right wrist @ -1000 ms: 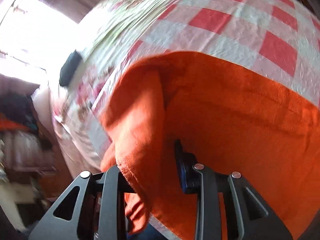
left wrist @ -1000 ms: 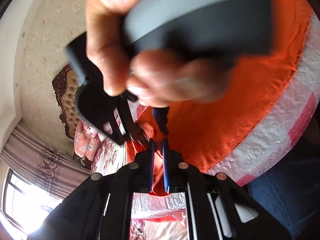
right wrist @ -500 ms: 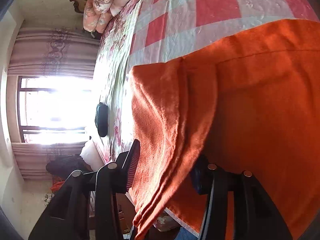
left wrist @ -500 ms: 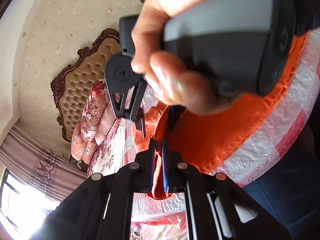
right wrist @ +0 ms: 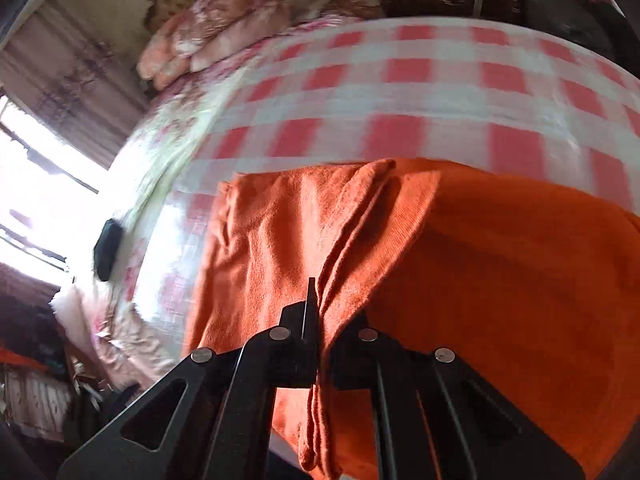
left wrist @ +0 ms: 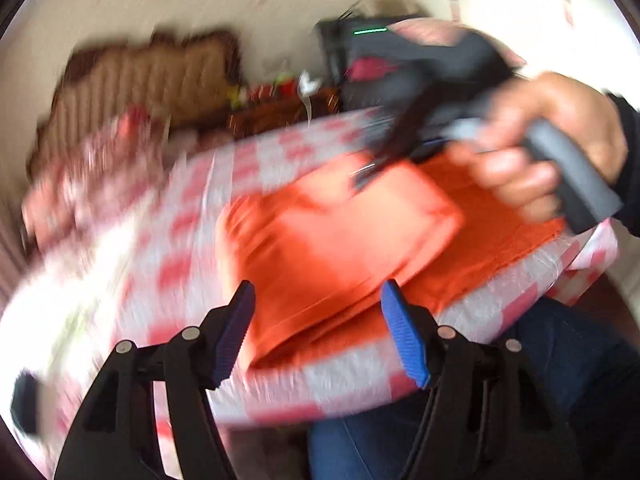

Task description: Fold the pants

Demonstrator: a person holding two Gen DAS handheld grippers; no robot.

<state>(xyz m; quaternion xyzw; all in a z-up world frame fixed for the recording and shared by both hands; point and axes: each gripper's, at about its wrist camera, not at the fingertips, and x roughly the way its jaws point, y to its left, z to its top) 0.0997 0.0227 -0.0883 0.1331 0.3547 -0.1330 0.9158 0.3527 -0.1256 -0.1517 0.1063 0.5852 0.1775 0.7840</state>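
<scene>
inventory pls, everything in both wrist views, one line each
orange pants: 1, orange, partly folded on the bed's near edge, top layer doubled over.
checked quilt: 1, red and white, covers the bed under the pants.
floral pillows: a pile, pink, at the head of the bed.
headboard: 1, brown tufted, behind the pillows, blurred.
dark object: 1, black, on the bed's far edge by the window; cannot tell what it is.
left gripper: 1, black with blue pads, jaws opening, nothing pinched.
right gripper: 1, black, shut on a fold of the pants.
hand: 1, holds the right gripper's handle.
</scene>
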